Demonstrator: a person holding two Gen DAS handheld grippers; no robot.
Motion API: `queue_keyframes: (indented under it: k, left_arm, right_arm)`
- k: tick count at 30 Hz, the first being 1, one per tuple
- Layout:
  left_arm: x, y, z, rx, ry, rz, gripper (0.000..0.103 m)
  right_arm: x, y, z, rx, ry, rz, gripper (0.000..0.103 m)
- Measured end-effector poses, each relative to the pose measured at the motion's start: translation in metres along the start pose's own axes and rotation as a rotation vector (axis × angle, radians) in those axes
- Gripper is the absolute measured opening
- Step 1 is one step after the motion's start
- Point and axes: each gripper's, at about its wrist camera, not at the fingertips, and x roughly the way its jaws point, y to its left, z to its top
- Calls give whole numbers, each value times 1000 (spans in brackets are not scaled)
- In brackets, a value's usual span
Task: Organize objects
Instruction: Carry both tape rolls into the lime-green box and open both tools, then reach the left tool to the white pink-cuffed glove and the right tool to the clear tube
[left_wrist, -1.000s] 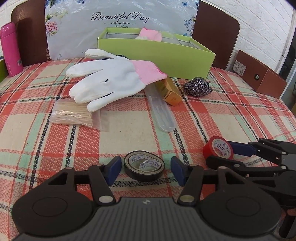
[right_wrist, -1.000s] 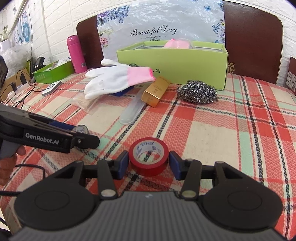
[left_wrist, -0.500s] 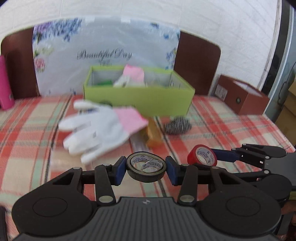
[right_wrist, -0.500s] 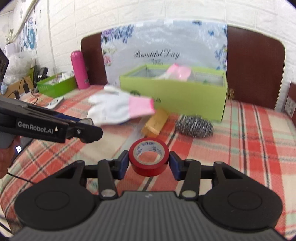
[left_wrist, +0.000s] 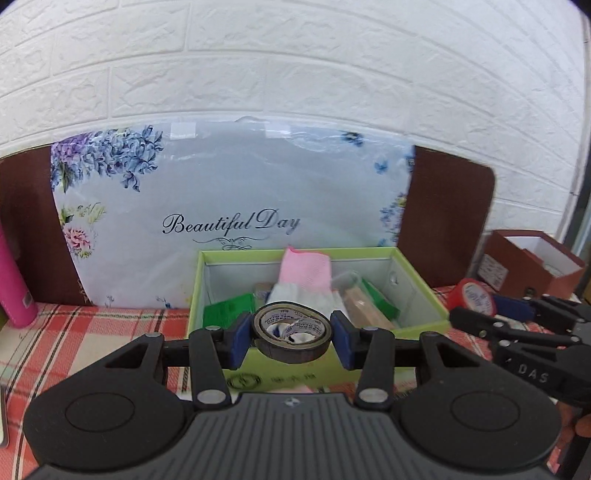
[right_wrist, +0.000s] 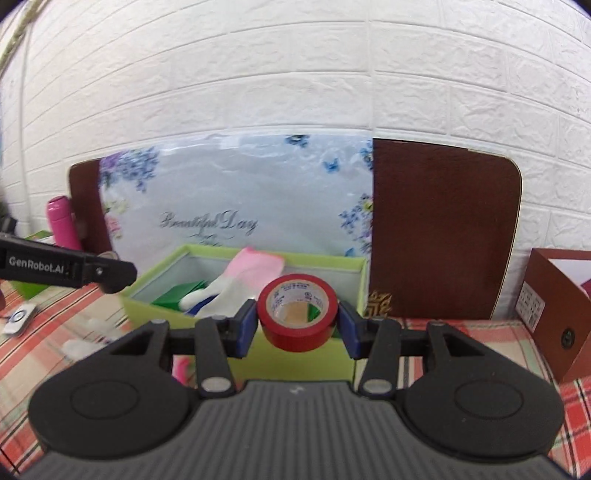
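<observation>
The black tape roll (left_wrist: 292, 331) sits clamped between the blue pads of the left gripper (left_wrist: 292, 334), held off the table in front of the green box (left_wrist: 421, 284). The red tape roll (right_wrist: 297, 316) is pinched the same way in the right gripper (right_wrist: 297, 321), also clear of the checked tablecloth (right_wrist: 480, 332) and in front of the box's near wall.

The left wrist view looks down into the box: a white glove with a pink cuff (left_wrist: 303, 275), green packets (left_wrist: 227, 312), a clear tube and a tan item lie inside. It also catches the right gripper from the side at the right edge, the red roll at its tip. A pink bottle (left_wrist: 14, 288) stands at the far left and a brown box (left_wrist: 532, 264) at the far right.

The right wrist view shows the same box from its right corner, with the glove leaning over the contents. One finger of the left gripper, marked with white lettering, reaches in from the left edge. A small white device (right_wrist: 18, 318) lies on the cloth, seen only here. The flowered panel (right_wrist: 236, 206) stands behind the box in both views.
</observation>
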Motion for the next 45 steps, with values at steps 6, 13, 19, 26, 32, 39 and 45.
queue_keyframes:
  k: [6,13,19,26,32,39,45]
  left_arm:
    - [42,3,17,8,24,10,48]
    - [57,12,-6,-34,16,74,87]
    - [33,23,-37,-91,53,80,87]
    - [9,12,-48,-70,105,102,87]
    - [-20,3,-59,-68,112,147,87]
    - [-40,-1,-83,-110,154,156,87]
    - [-45,10,-118,-172,211,158,87]
  right_arm:
    - [52,-12,7,12,26,-42,46]
    - [67,-3,-15,-37,4,-90,88]
    - [23,1,-45,27,-51,-137,103]
    - [7,5,-53,87,17,-88,103]
    - [-16,7,-62,129,35,-70,103]
    - [-36,12,-90,170,95,-55,103]
    - [-44,19,-116,187,162,-25,103]
